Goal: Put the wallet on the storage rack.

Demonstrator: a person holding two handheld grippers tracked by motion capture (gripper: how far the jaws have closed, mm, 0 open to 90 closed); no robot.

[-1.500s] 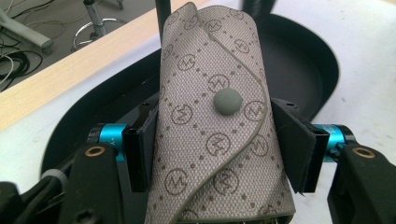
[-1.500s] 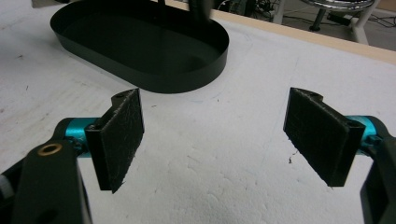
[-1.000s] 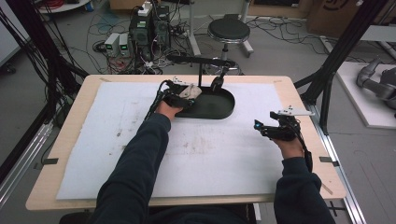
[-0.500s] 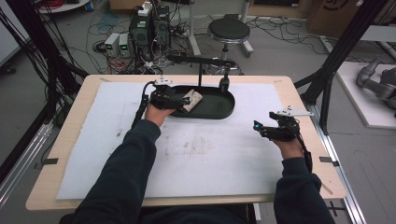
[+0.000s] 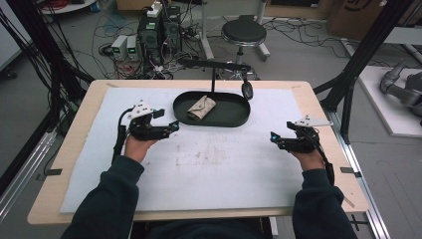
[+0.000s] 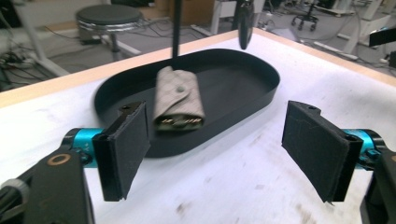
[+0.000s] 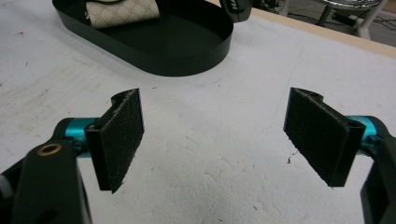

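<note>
The left gripper is seen over the white mat, its jaws spread wide and nothing held between them. Ahead of it and slightly to its right lies the black oval tray; inside, toward the tray's left end, a beige folded pouch rests with its long axis running obliquely, one open end turned toward this gripper. The left gripper is judged the nearer of the two — just beside the tray rim. The right gripper is held well apart from the tray, jaws likewise wide and empty.
</note>
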